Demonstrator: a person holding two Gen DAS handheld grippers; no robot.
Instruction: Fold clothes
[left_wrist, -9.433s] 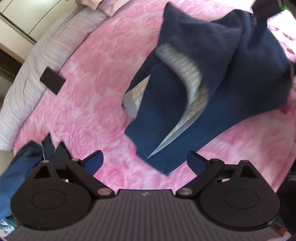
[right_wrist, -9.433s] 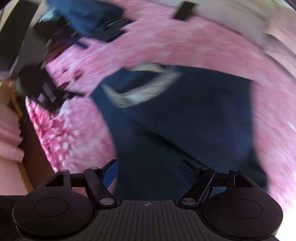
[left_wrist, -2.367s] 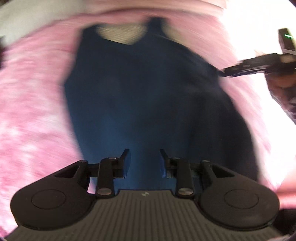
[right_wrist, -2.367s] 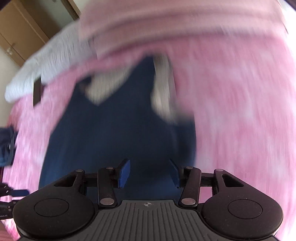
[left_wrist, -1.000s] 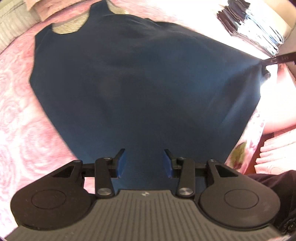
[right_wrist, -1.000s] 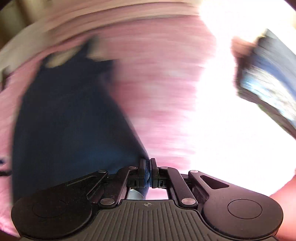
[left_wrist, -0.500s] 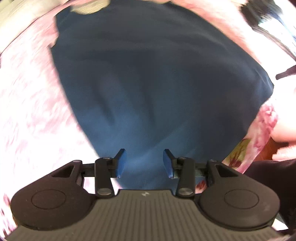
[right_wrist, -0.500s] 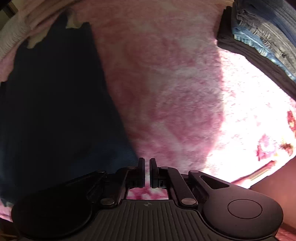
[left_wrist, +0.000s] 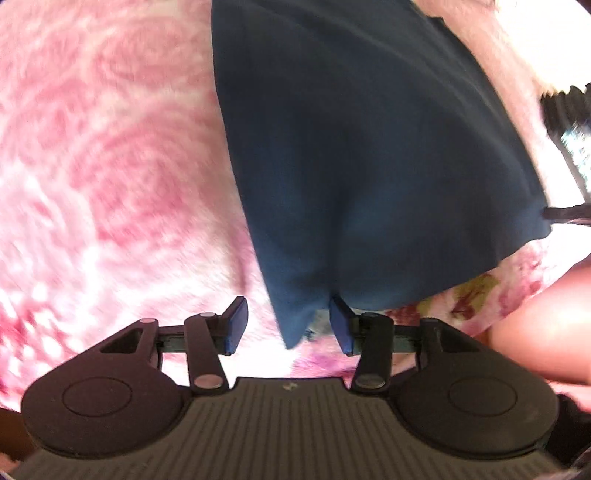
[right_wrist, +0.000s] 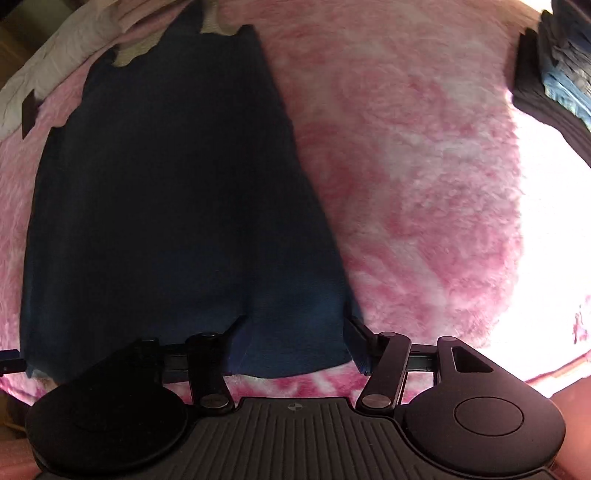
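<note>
**Spreading a navy sleeveless top flat on a pink bed**

Lying flat on the pink rose-patterned fleece blanket (right_wrist: 424, 177): a navy sleeveless top (right_wrist: 166, 177), dark and nearly smooth, widening from the shoulders toward the hem. Pale grey lining showing at the neckline and armholes (right_wrist: 216, 27) at the far end. Hem edge nearest both cameras, with a soft vertical crease rising from it in the left wrist view (left_wrist: 369, 147).

Left hand-held gripper (left_wrist: 288, 325) released, blue pads wide apart, straddling the near left corner of the hem; cloth between the fingers but not pinched. Right hand-held gripper (right_wrist: 295, 343) likewise spread wide, with the right corner of the hem lying between its fingers, ungrasped.

Hard to make out: left wrist view blurred, blanket pattern smeared. Top's upper half cut off there by the frame edge. Dark bar at the right edge (left_wrist: 565, 214), touching the far hem corner, only partly seen. Stack of folded dark and blue clothes (right_wrist: 554, 74) cropped at the right border, well apart from the top. Small dark rectangle (right_wrist: 29, 110) on the blanket's far left, unidentifiable. Right side of the blanket washed out by glare.
</note>
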